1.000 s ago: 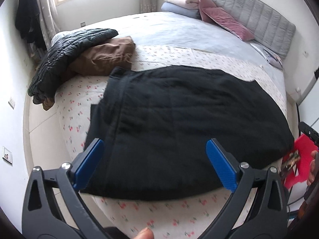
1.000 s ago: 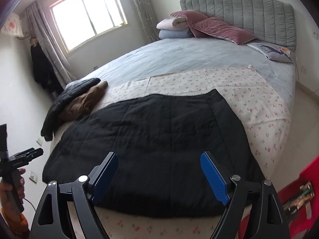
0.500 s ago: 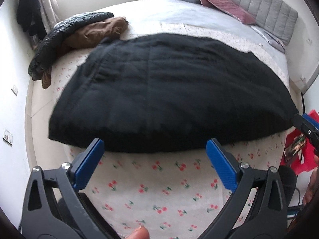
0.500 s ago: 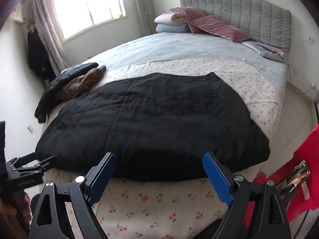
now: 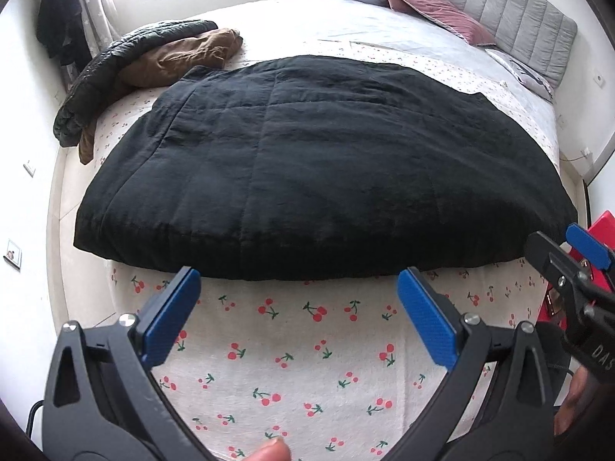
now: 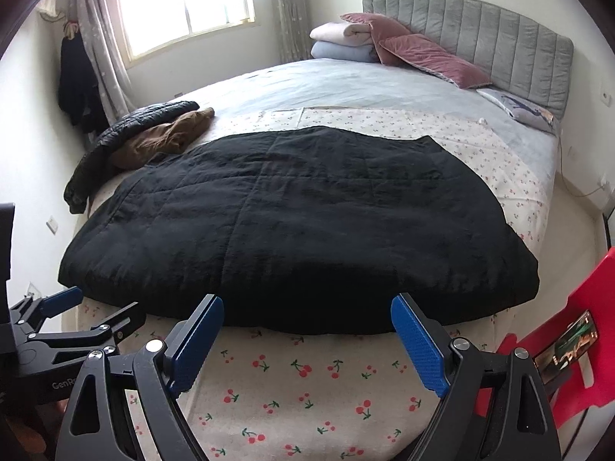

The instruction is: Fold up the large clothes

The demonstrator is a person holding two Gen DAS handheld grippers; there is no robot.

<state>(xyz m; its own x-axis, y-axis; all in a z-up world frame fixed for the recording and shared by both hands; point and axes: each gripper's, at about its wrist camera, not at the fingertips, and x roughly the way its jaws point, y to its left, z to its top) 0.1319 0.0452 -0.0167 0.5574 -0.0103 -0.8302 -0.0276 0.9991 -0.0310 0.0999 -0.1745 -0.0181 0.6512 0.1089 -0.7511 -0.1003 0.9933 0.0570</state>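
Note:
A large black quilted garment [image 5: 307, 169] [image 6: 292, 226] lies spread flat across the foot of the bed on a cherry-print sheet [image 5: 292, 345] [image 6: 307, 384]. Its near hem runs just beyond both pairs of fingertips. My left gripper [image 5: 296, 292] hovers open over the bare sheet in front of the hem, nothing between its blue pads. My right gripper [image 6: 305, 315] is open too, its tips at the hem's edge, holding nothing. In the left wrist view the right gripper [image 5: 561, 253] shows at the right edge. The left gripper [image 6: 77, 315] appears at the lower left of the right wrist view.
A black puffer jacket [image 5: 115, 73] [image 6: 115, 142] and a brown garment [image 5: 184, 57] [image 6: 161, 138] are piled at the bed's left edge. Pillows [image 6: 419, 53] and folded blankets [image 6: 342, 42] lie by the grey headboard [image 6: 499, 46]. A red chair [image 6: 584, 326] holding a phone stands at the right.
Both grippers have drawn back toward the foot of the bed and lowered. The black garment, formerly reaching under the fingertips with a narrower left side, now lies spread flat beyond them.

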